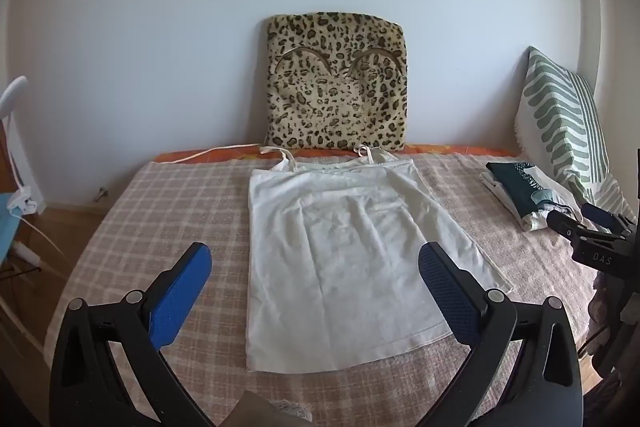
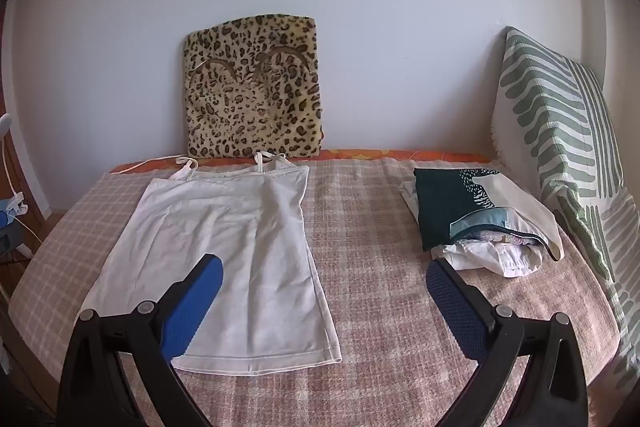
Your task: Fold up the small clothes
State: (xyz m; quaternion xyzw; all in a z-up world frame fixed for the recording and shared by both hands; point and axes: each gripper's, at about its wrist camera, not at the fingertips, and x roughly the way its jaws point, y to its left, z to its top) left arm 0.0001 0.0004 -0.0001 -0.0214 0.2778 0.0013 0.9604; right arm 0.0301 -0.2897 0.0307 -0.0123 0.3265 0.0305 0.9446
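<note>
Lying flat beyond both open grippers, white camisole point(image 1: 340, 259)

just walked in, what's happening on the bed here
A person holds two grippers above a bed, about to fold clothes. A white camisole lies flat and unfolded near a leopard-print cushion. The left gripper and right gripper hover with jaws wide open, holding nothing. A pile of clothes sits to the right.

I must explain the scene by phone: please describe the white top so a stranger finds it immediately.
Find the leopard-print cushion leaning on the wall. Directly before it, on the checked blanket, lies the white top, spread flat. Unlike the folded pile at right, it is unfolded, with thin straps.
</note>
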